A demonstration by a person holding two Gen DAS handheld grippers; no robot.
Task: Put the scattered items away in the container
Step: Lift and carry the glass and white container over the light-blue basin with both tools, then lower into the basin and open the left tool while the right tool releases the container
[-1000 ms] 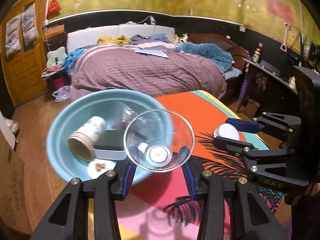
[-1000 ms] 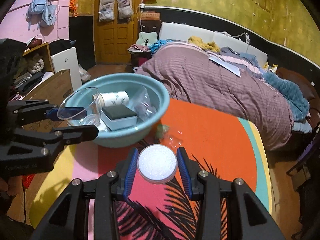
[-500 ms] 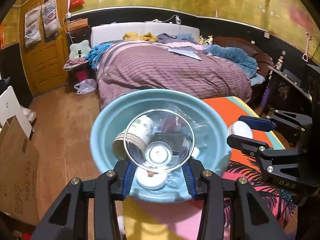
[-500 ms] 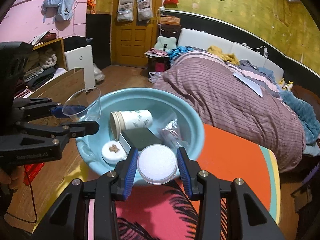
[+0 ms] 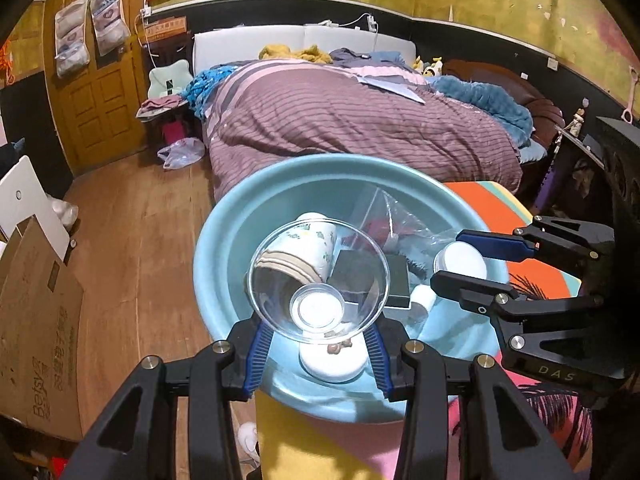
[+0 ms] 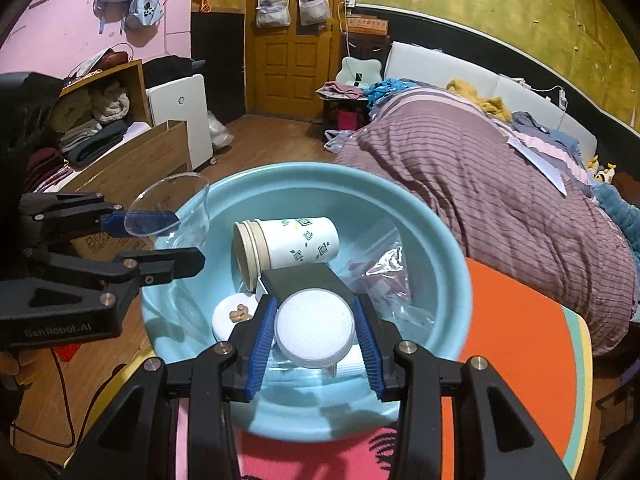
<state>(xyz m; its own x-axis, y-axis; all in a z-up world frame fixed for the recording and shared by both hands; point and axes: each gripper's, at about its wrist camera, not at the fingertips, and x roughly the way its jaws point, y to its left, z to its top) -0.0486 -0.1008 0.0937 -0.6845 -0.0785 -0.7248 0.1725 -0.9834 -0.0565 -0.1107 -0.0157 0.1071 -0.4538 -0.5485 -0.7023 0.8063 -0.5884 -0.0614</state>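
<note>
The left gripper (image 5: 318, 354) clamps a clear glass bowl (image 5: 318, 280) between its blue fingers (image 5: 256, 350), held above the near side of a light blue basin (image 6: 448, 248). The right gripper (image 6: 316, 344), its fingers closed on a round white lid (image 6: 315, 328), hangs over the basin too. Its body reads "DAS"; the left one's reads "GenRobot.AI". Inside the basin lie a patterned paper cup (image 6: 296, 242) on its side, a dark box (image 6: 308, 278), a clear plastic bag (image 6: 384, 276) and a small white dish (image 6: 230, 318). The basin sits on a colourful table (image 6: 516, 344). Beyond, a cardboard box (image 5: 38, 320) printed "Betsy" stands on the floor, then a bed (image 5: 360, 120).
</note>
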